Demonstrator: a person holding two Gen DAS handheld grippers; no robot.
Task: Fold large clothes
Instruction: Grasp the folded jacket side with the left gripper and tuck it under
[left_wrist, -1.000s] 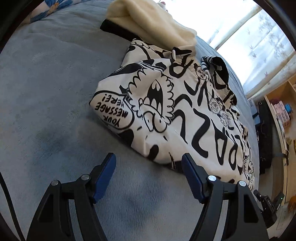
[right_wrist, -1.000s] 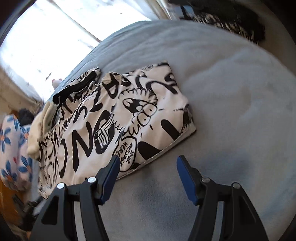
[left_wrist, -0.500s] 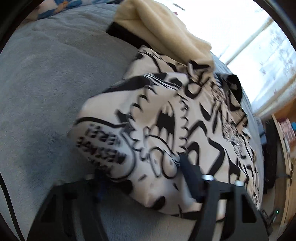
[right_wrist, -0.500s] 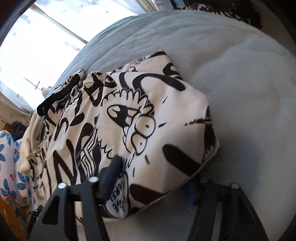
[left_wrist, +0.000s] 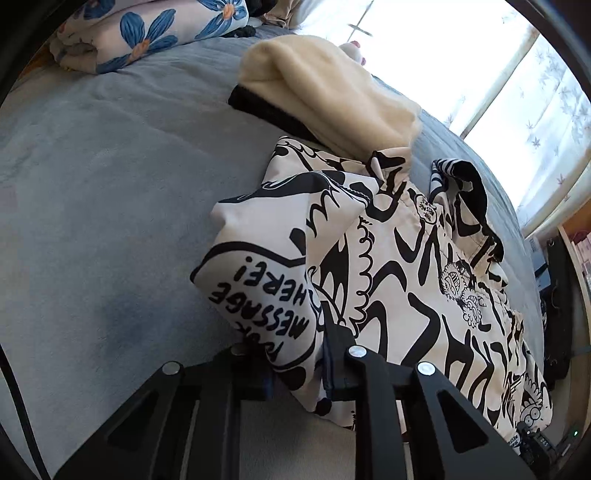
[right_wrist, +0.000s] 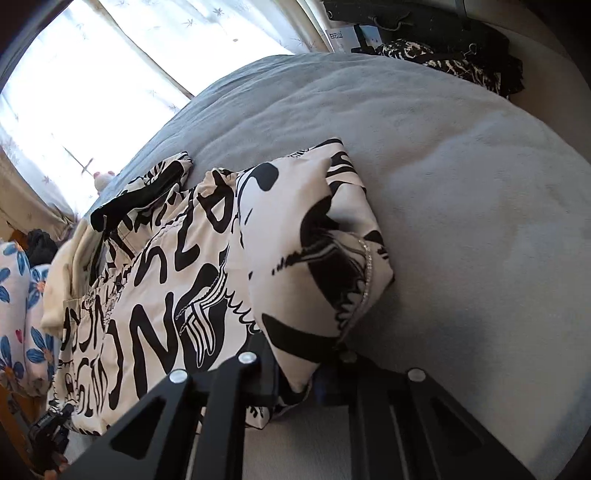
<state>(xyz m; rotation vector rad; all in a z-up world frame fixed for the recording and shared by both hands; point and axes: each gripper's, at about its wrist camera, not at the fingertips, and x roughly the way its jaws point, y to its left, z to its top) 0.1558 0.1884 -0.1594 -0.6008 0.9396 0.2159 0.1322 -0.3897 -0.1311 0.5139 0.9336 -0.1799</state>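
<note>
A white garment with black cartoon lettering (left_wrist: 406, 277) lies folded on a grey bed cover (left_wrist: 110, 184). My left gripper (left_wrist: 299, 365) is closing, and its jaws pinch the near corner that bears a "message here" speech bubble; that corner stands raised off the cover. In the right wrist view the same garment (right_wrist: 177, 295) spreads away to the left. My right gripper (right_wrist: 295, 373) is closing too, with the other near corner bunched between its jaws and lifted. The blue pads are mostly hidden by cloth.
A cream fleece garment (left_wrist: 325, 92) lies over the far end of the printed one. Flower-print bedding (left_wrist: 147, 33) sits at the bed's far left. Dark clothes (right_wrist: 443, 55) lie beyond the bed cover (right_wrist: 480, 221). A bright curtained window (left_wrist: 461, 55) is behind.
Both grippers went from wide open in front of the garment's near edge to closed on its two near corners. Both corners now stand lifted and bunched.
</note>
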